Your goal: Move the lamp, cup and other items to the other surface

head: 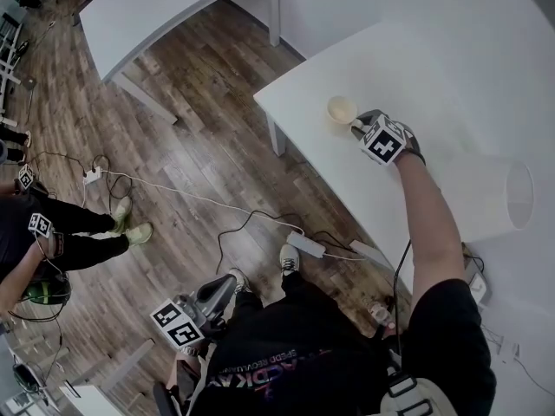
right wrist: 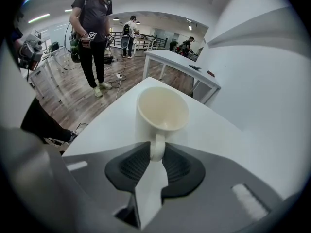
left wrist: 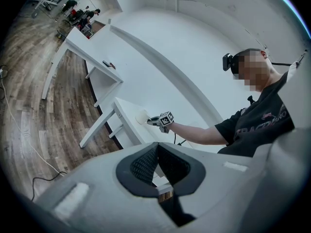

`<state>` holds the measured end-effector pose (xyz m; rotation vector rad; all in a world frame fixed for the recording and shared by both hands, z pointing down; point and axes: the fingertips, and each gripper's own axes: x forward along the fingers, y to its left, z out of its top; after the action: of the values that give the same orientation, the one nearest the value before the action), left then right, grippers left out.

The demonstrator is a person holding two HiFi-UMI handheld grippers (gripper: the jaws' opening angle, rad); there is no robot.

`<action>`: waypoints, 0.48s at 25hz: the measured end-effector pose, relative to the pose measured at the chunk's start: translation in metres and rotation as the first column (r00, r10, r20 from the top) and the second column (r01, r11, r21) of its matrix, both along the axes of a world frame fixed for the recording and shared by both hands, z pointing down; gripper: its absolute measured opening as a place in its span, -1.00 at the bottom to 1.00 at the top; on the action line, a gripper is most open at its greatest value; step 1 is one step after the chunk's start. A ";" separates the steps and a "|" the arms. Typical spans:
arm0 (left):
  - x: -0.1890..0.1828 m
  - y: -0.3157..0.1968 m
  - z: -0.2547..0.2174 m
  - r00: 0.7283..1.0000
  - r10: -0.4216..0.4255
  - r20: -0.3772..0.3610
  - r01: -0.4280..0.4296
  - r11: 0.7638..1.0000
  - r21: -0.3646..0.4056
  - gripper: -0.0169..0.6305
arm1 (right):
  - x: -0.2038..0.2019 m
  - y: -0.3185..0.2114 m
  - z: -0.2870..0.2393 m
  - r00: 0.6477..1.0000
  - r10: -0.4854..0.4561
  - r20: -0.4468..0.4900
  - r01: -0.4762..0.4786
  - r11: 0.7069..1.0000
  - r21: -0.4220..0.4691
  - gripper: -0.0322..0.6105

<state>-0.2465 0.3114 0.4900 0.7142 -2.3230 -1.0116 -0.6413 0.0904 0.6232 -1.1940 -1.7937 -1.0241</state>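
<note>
Clamping the handle of the cup (right wrist: 161, 111), the right claw (right wrist: 156, 152) holds it over the white bench (right wrist: 214, 130); well apart from the cup, the left claw (left wrist: 158, 148) has its jaws together, empty.

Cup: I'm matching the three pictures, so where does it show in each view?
Head view: cup upper centre, just left of the right hand-held gripper.
Left gripper view: cup small, mid-frame, near the table's corner.
Right gripper view: cup centre, handle between the jaws.
Shared landmark: the white table beneath it.
</note>
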 end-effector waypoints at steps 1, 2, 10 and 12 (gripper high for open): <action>0.000 0.000 0.000 1.000 0.001 0.003 -0.001 1.000 0.002 -0.95 | 0.003 0.000 0.000 1.000 0.011 -0.009 -0.011 1.000 -0.009 -0.64; 0.001 -0.001 -0.001 1.000 0.003 0.005 -0.003 1.000 0.004 -0.95 | 0.006 0.001 0.000 1.000 0.025 -0.017 -0.025 0.999 -0.022 -0.64; 0.010 -0.001 0.001 1.000 0.001 0.008 -0.001 1.000 0.010 -0.95 | 0.004 0.001 -0.001 0.964 0.263 -0.030 -0.262 0.937 -0.232 -0.70; 0.013 0.002 0.001 1.000 -0.003 0.009 0.003 1.000 0.008 -0.95 | 0.004 0.001 -0.002 0.950 0.311 -0.028 -0.307 0.911 -0.276 -0.72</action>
<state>-0.2333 0.3129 0.4911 0.7206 -2.3294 -1.0220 -0.6369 0.0915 0.6216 -1.0149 -2.1094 -0.6156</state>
